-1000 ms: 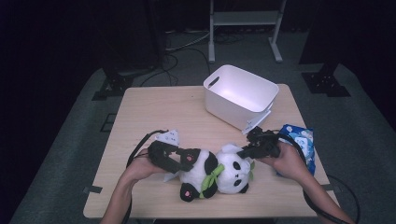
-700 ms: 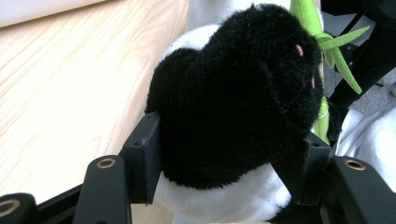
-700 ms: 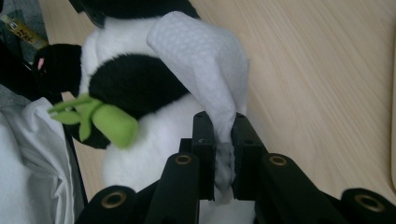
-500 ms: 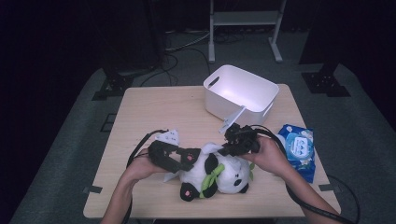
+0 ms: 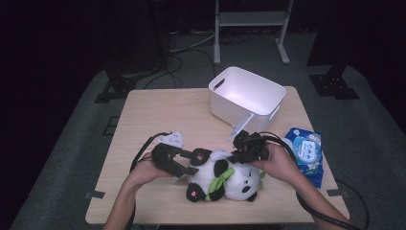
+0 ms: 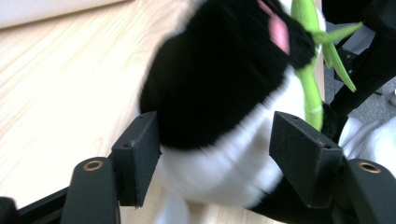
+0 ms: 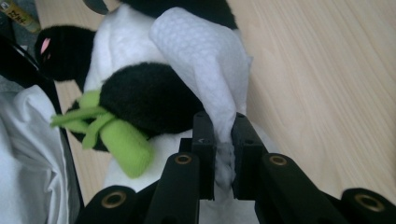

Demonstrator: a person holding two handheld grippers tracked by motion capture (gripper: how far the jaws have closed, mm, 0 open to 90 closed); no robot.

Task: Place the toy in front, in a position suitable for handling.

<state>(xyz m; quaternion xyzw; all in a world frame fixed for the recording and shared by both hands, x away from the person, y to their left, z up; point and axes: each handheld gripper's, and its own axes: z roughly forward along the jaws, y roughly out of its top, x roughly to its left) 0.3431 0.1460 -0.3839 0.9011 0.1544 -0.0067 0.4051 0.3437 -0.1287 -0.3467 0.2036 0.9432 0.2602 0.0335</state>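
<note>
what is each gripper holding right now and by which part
The right gripper pinches a white wipe by its lower end. The left gripper's jaws have just been opening around the panda plush's leg, pads off it.

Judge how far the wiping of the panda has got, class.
Done: a wipe is out of the pack and laid on the panda. In hand: the right gripper pinches the wipe; the left gripper's jaws, just opened, straddle a leg. Left: the wiping itself, then perhaps the bin.

A light wooden table (image 5: 158, 112) bears a white tub (image 5: 246, 98) at its far right, a blue wipes pack (image 5: 306, 154) on the right edge, and a plush panda (image 5: 225, 179) lying near the front.
</note>
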